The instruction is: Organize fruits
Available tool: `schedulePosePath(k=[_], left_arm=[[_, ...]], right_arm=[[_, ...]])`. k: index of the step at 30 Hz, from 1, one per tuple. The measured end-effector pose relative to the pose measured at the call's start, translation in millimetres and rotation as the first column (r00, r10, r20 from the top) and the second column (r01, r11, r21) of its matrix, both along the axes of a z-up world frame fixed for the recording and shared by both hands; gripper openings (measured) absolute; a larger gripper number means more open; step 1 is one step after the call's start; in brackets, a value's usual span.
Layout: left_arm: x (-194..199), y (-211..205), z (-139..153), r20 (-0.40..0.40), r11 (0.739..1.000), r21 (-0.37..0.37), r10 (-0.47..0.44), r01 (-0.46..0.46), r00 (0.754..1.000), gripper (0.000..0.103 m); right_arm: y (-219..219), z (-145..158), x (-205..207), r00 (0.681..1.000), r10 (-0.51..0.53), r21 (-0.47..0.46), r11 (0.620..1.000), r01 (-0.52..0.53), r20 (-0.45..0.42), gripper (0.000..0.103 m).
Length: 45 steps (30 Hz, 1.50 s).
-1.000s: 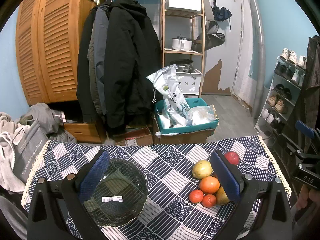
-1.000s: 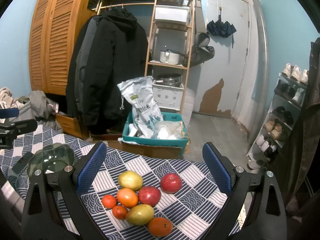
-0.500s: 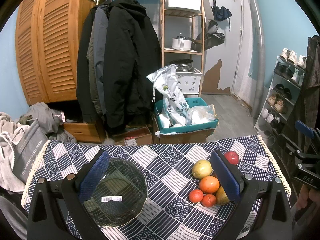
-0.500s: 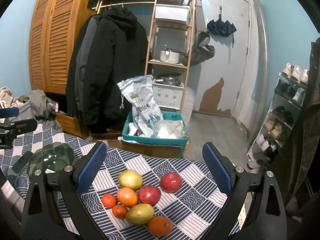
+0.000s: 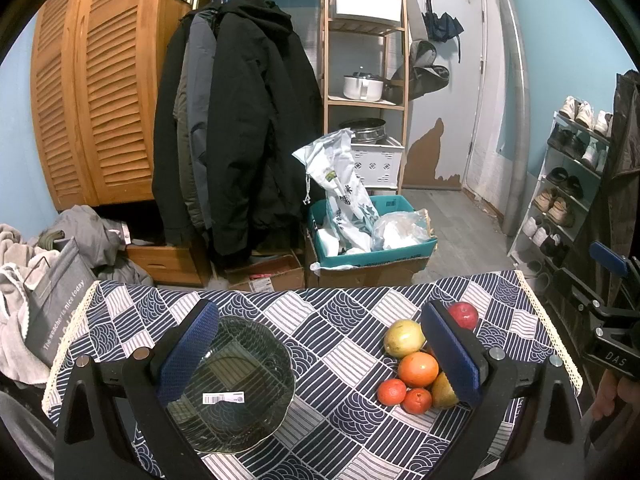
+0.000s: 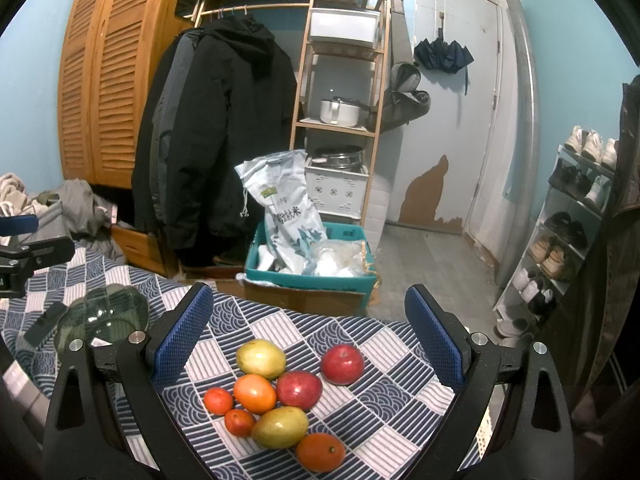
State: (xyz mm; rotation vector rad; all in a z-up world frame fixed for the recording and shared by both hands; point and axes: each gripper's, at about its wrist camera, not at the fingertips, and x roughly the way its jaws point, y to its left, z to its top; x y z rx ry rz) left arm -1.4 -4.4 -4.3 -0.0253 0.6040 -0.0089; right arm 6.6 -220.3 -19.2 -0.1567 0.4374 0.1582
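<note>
Left gripper (image 5: 320,350), fingers wide apart, hovers between glass bowl (image 5: 236,384) and fruit pile (image 5: 420,364).

Two handheld black grippers with blue textured finger pads

Left gripper (image 5: 318,354): matte black Y-shaped frame, blue diamond-knurled pads (image 5: 188,352) on both fingers, round silver screws on the arms. Right gripper (image 6: 310,342): same black speckled frame, blue pads (image 6: 434,338), silver screw heads; seen from the left camera its side carries white "DAS" lettering and a blue pad, with a hand (image 5: 618,394) around its grip
</note>
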Motion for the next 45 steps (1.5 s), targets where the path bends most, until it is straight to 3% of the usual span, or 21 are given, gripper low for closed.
schedulePosePath(k=[31,39,45], left_arm=[[5.1,-8.0,-11.4,-0.026,1.0,0.01,-0.01,0.01,1.0,0.102],[18.5,-16.9,-28.3,-0.092,0.999,-0.005,-0.041,0.041,0.995,0.102],[37.1,-26.7,-61.1,-0.219,0.997,-0.032,-0.076,0.071,0.973,0.101]], right_arm=[[-6.1,-12.7,-3.9,1.0,0.0,-0.002,1.0,0.0,-0.026,0.095],[-16.8,-35.2,5.5,0.992,-0.005,-0.013,1.0,0.003,-0.129,0.095],[-30.3,-63.6,17.1,0.964,-0.039,-0.041,0.999,0.029,-0.263,0.095]])
